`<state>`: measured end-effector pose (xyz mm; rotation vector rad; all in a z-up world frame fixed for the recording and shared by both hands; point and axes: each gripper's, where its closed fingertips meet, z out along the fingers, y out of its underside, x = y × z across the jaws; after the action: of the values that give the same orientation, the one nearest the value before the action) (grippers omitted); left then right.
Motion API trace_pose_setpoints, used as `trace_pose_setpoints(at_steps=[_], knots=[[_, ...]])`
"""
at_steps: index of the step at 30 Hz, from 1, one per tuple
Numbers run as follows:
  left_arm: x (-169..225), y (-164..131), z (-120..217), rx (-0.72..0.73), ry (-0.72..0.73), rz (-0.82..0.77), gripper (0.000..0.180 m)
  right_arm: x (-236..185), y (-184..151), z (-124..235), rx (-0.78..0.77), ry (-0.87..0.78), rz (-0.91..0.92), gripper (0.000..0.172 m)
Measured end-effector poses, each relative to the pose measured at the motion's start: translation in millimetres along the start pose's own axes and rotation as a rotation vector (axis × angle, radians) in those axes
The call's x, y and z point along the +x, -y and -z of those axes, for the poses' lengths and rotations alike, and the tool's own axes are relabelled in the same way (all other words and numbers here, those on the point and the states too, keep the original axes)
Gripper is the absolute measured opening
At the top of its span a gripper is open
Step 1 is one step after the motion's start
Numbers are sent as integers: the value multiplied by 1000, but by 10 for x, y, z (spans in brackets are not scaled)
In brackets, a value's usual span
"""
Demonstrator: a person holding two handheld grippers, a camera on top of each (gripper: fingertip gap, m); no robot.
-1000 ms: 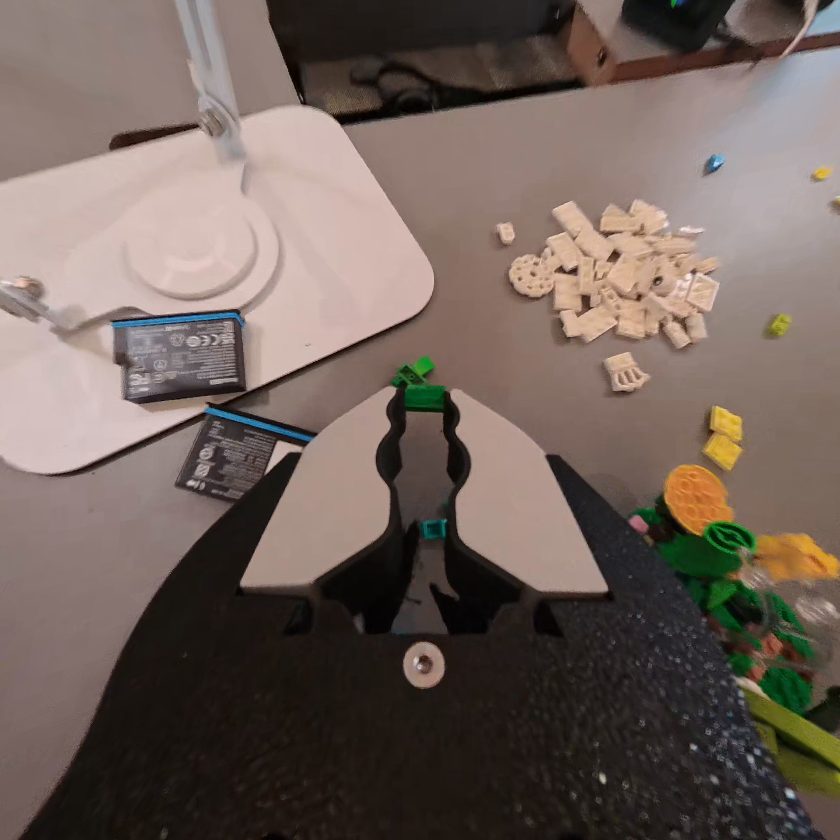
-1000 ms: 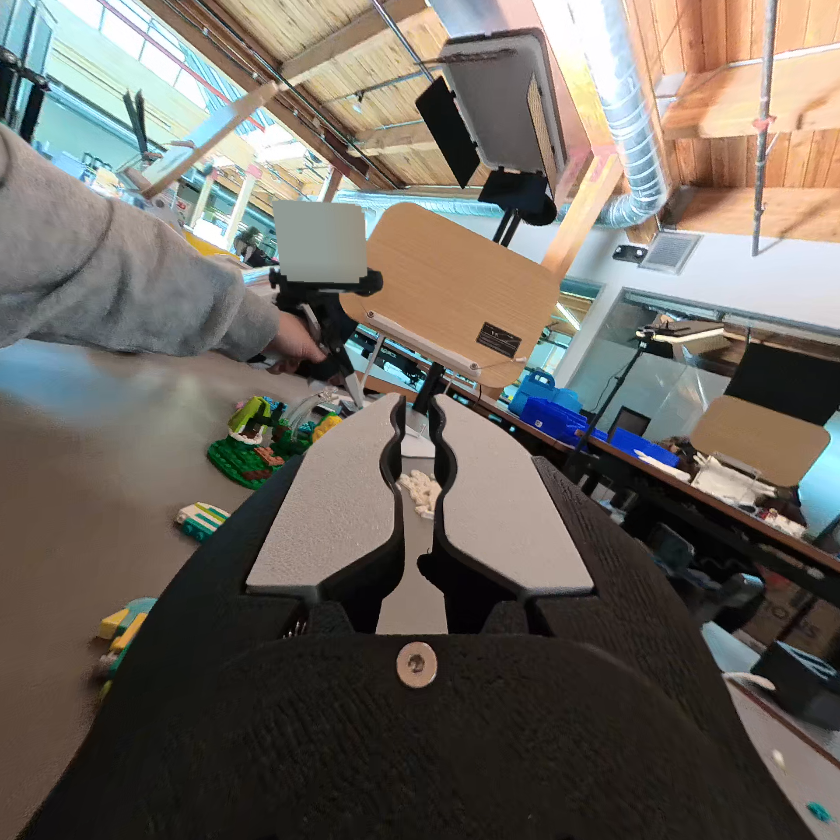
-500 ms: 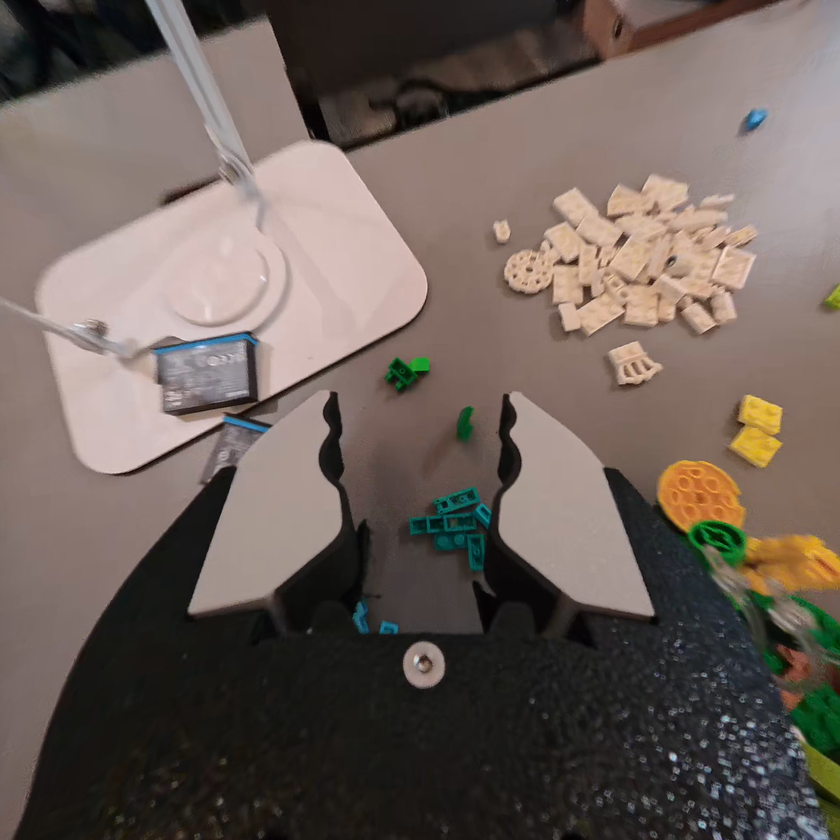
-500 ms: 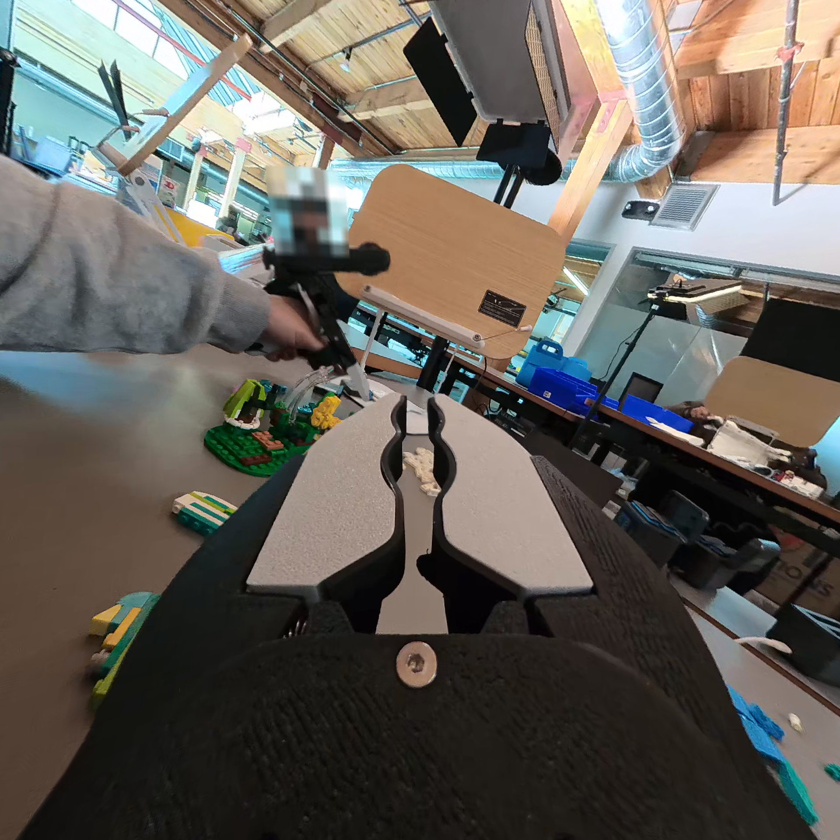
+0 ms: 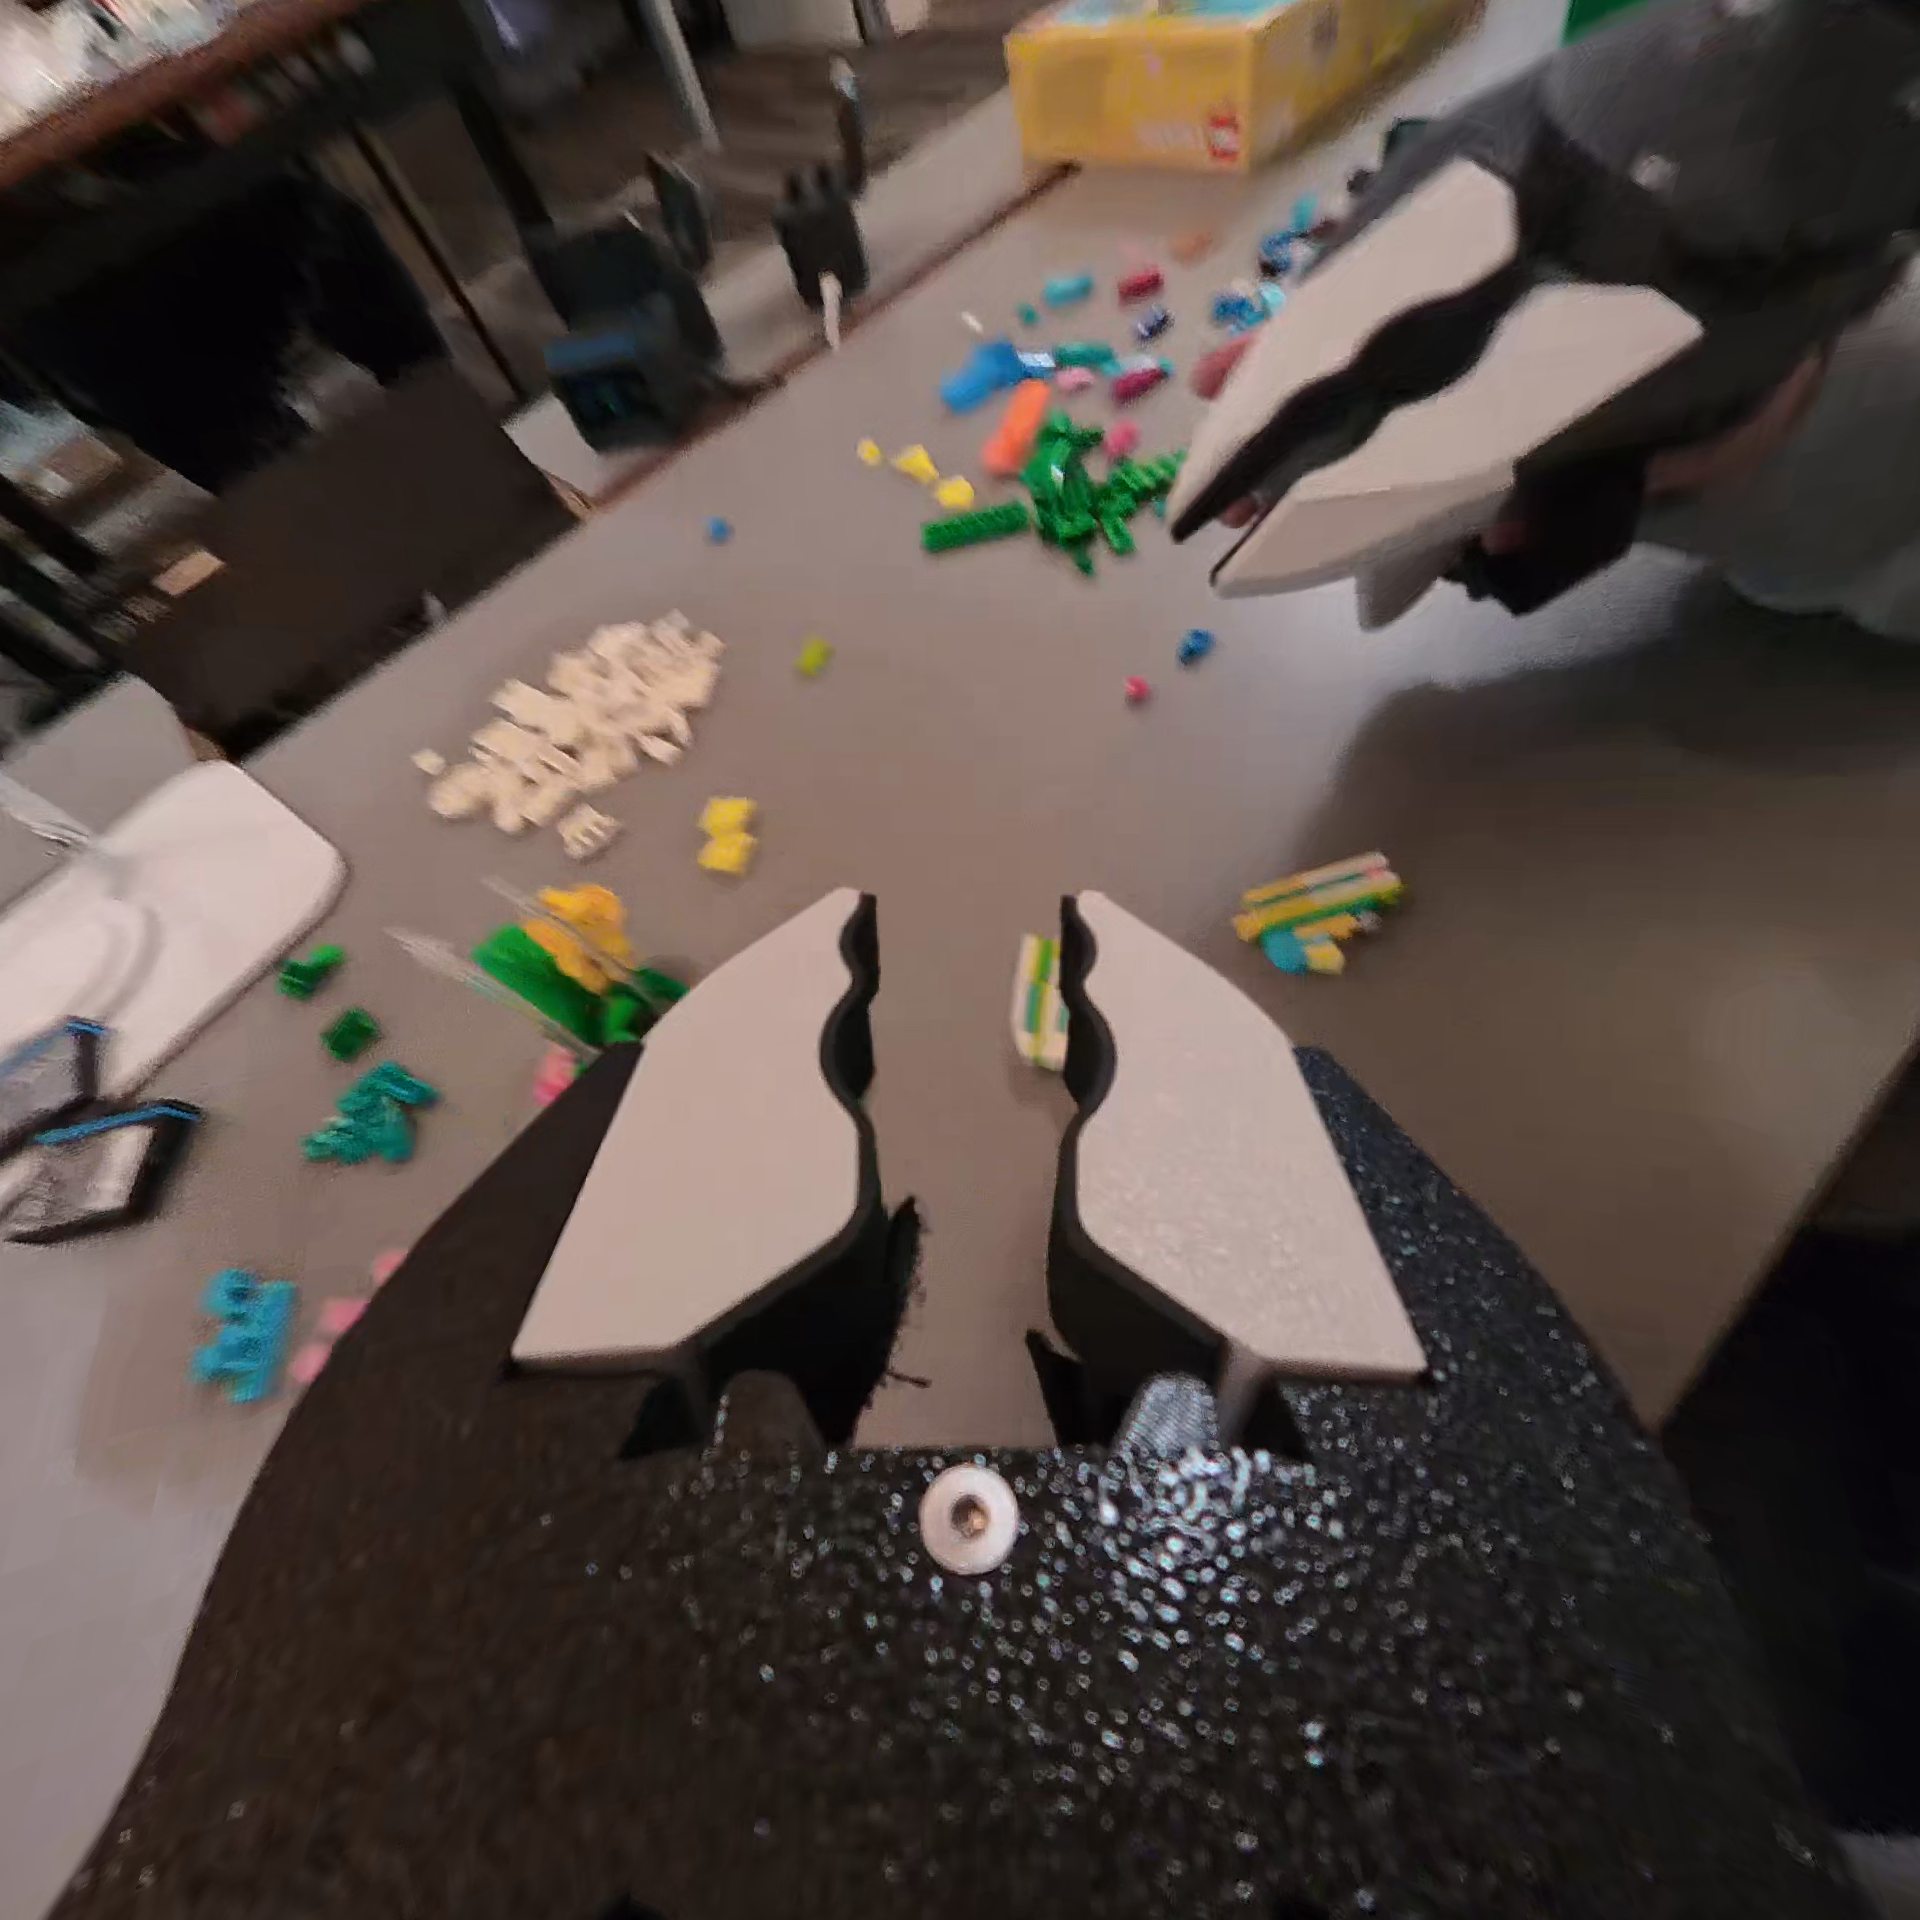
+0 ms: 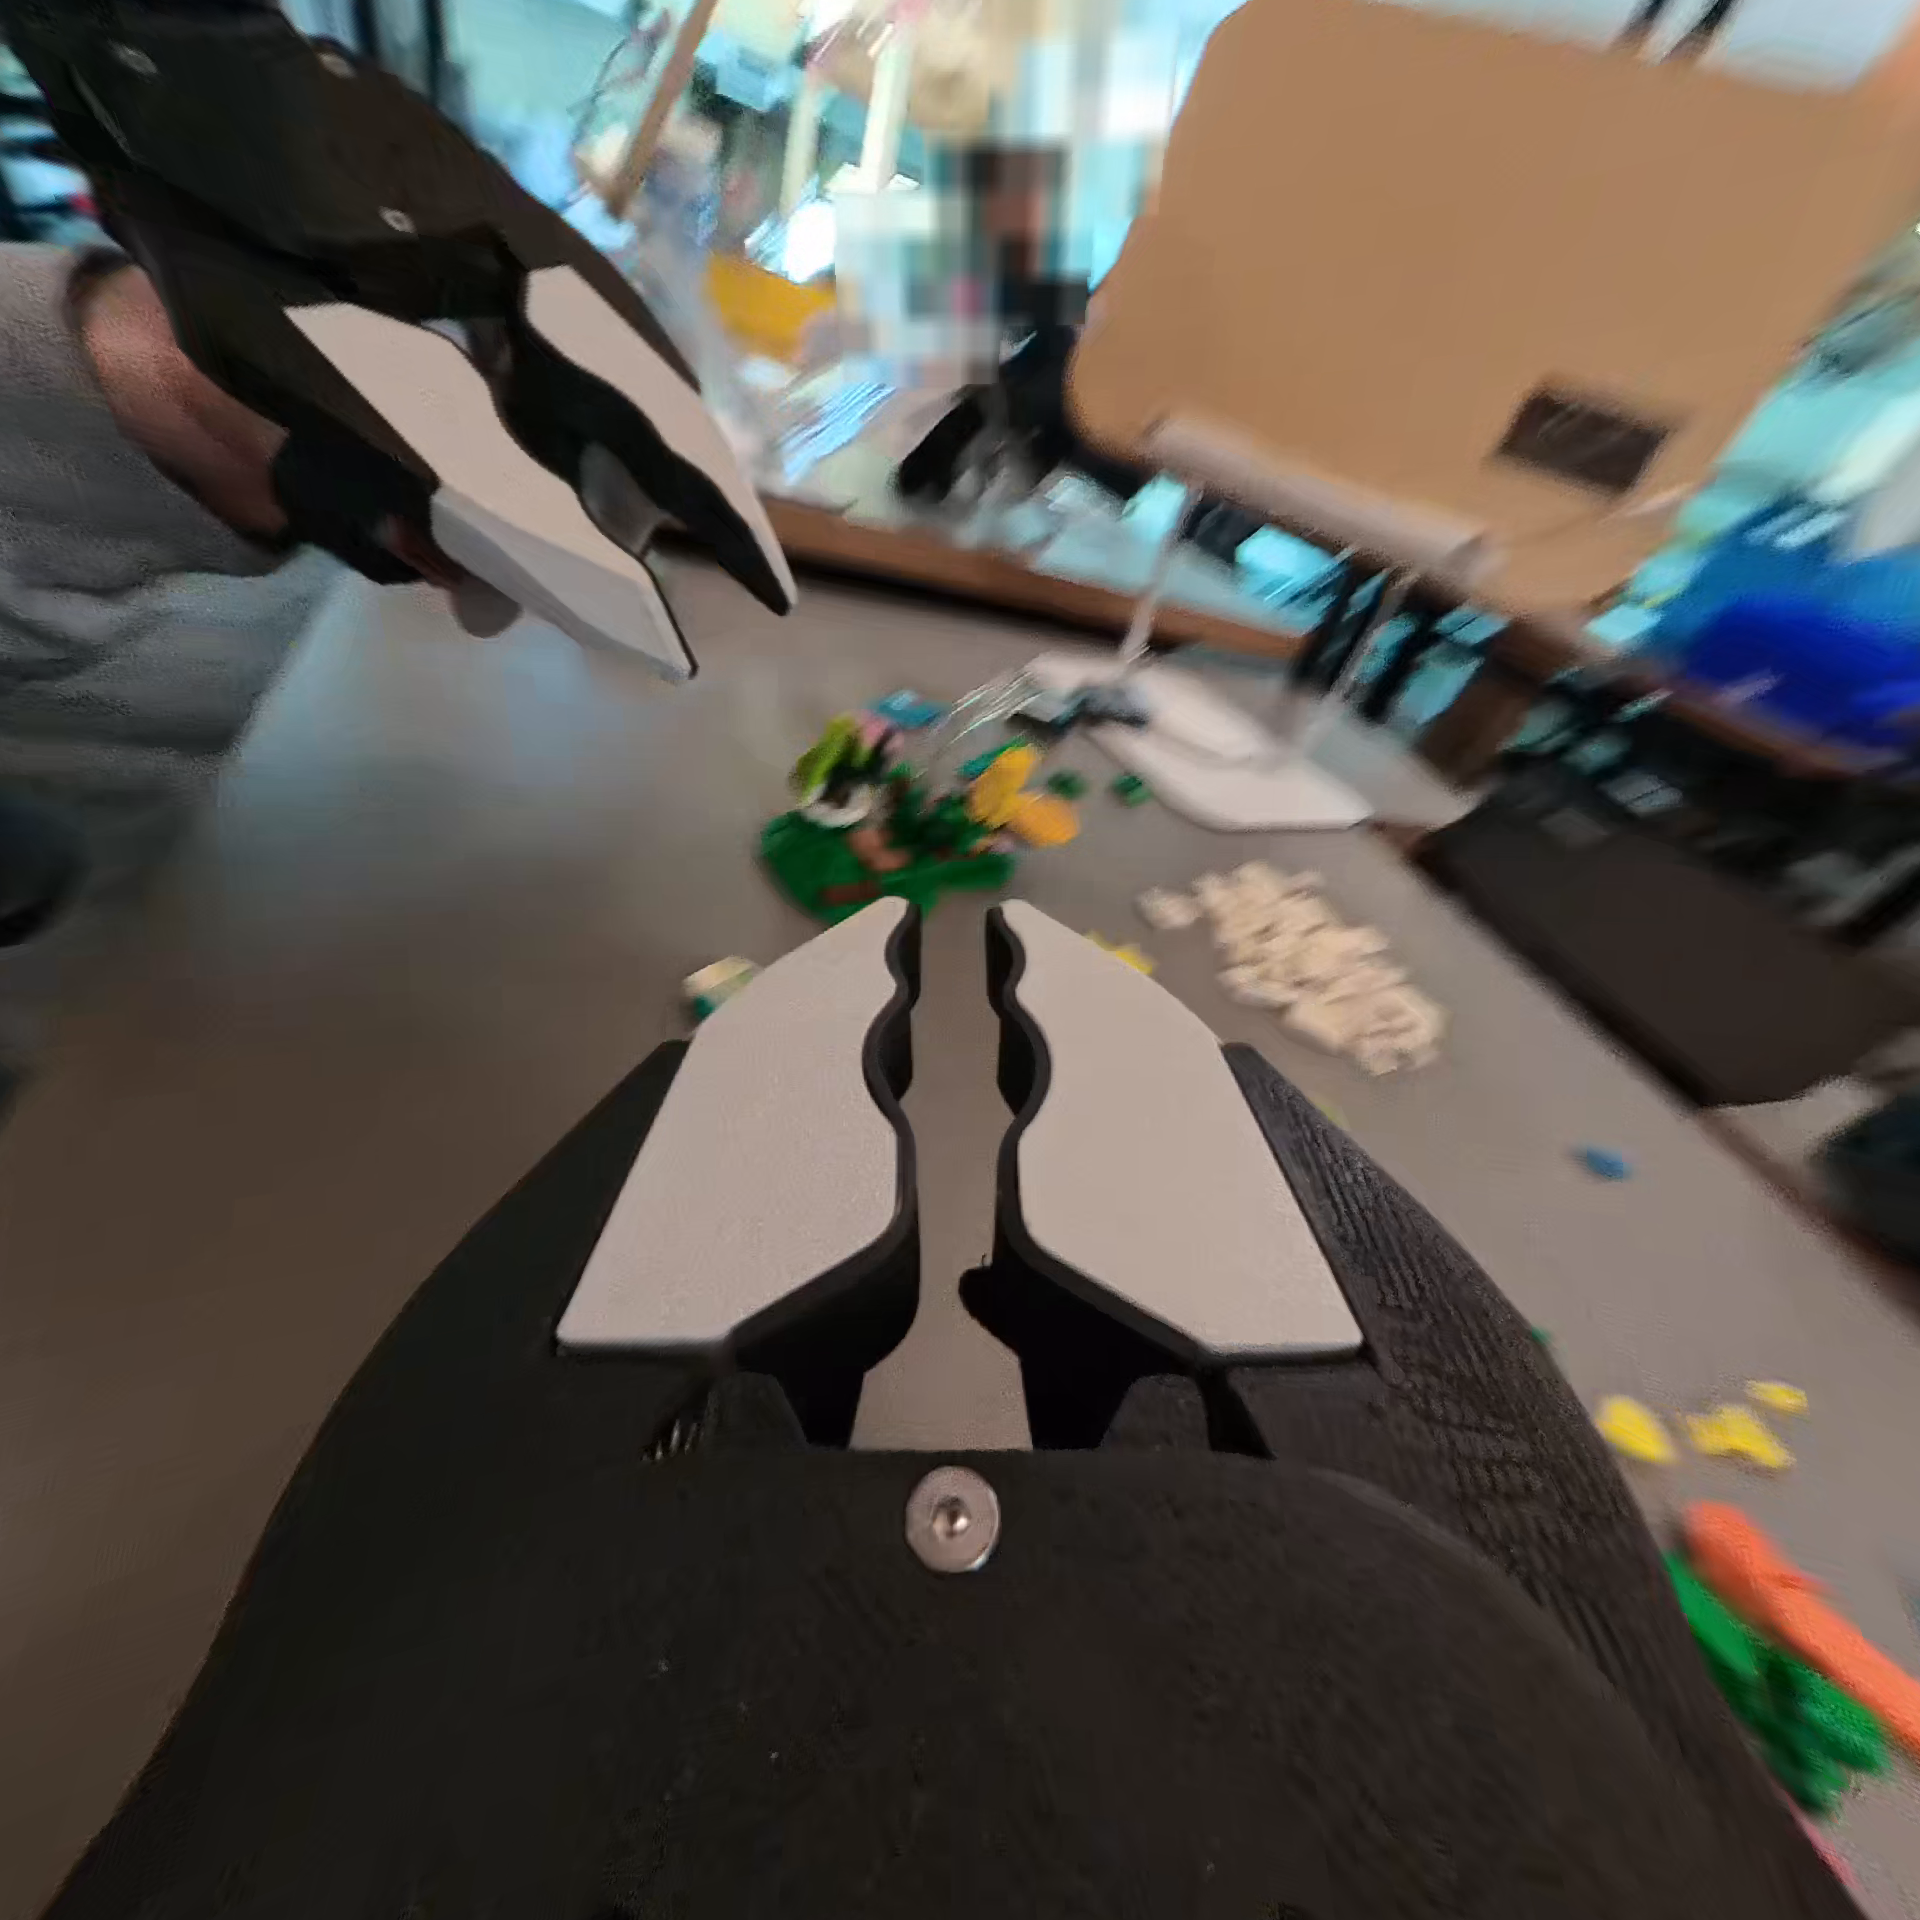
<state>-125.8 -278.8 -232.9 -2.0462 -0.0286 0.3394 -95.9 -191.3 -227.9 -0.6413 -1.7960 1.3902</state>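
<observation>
Left claw (image 5: 966, 914): released, smooth grey pads on grainy black body, bare over the matte grey surface (image 5: 1039, 727), a striped white-green brick stack (image 5: 1039, 1003) just beside its right pad. Right claw (image 6: 953, 920): narrowly parted, bare, aloft near a green studded brick model (image 6: 883, 852). Outward: heap of cream plates (image 5: 582, 727), two yellow bricks (image 5: 727, 831).

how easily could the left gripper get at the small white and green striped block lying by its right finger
Probably easily. The left gripper has its jaws apart with nothing between them, and the striped block lies on bare table just inside the right finger, nothing stacked on it. Height above the table is unclear.
</observation>
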Motion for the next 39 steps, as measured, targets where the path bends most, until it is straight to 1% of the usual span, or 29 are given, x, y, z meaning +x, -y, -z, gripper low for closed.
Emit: trace_pose_setpoints(at_steps=[2,4,6,8,10,12,13,15,18,19,20,21,22,23,25,26,27,29,32,37,39], knots=[[168,-140,-16,-21,-67,74,30,-184,-117,8,-122,163,-102,18],[252,-236,-18,-25,-114,152,28,-360,-243,44,-239,284,-167,28],[343,-291,-20,-29,-177,227,27,-484,-405,78,-356,344,-182,36],[418,-327,-37,-41,-217,261,28,-589,-564,104,-462,386,-199,40],[450,-372,-68,-63,-215,245,28,-705,-669,127,-534,434,-217,41],[418,-418,-96,-93,-178,215,29,-775,-734,136,-577,457,-211,41],[358,-424,-92,-96,-143,189,28,-786,-752,132,-586,455,-199,41],[43,-397,-33,-91,5,123,18,-796,-754,119,-586,452,-184,41],[-799,-224,150,-58,293,62,5,-789,-736,104,-579,440,-178,40],[-1089,-169,179,-47,356,65,1,-782,-734,97,-578,433,-171,40],[-1332,-161,149,-62,370,80,2,-778,-733,91,-576,428,-165,40],[-1541,-214,67,-110,356,115,5,-780,-729,85,-574,427,-167,40],[-1698,-302,-58,-176,314,156,9,-785,-727,81,-572,428,-171,39],[-1806,-367,-205,-212,259,204,12,-787,-728,80,-571,430,-177,39],[-1953,-498,-482,-266,186,272,15,-776,-744,77,-573,427,-185,39],[-2025,-623,-587,-333,177,292,17,-766,-755,75,-576,421,-186,39],[-2076,-736,-674,-394,167,310,21,-759,-762,74,-577,418,-187,39],[-2120,-878,-820,-459,133,386,20,-761,-766,70,-577,417,-186,39],[-2186,-998,-948,-509,128,487,14,-772,-779,72,-586,415,-171,40],[-2196,-1153,-1051,-607,121,510,6,-772,-786,62,-585,412,-168,40],[-2226,-1167,-1080,-618,132,497,0,-765,-786,62,-584,408,-170,40]])
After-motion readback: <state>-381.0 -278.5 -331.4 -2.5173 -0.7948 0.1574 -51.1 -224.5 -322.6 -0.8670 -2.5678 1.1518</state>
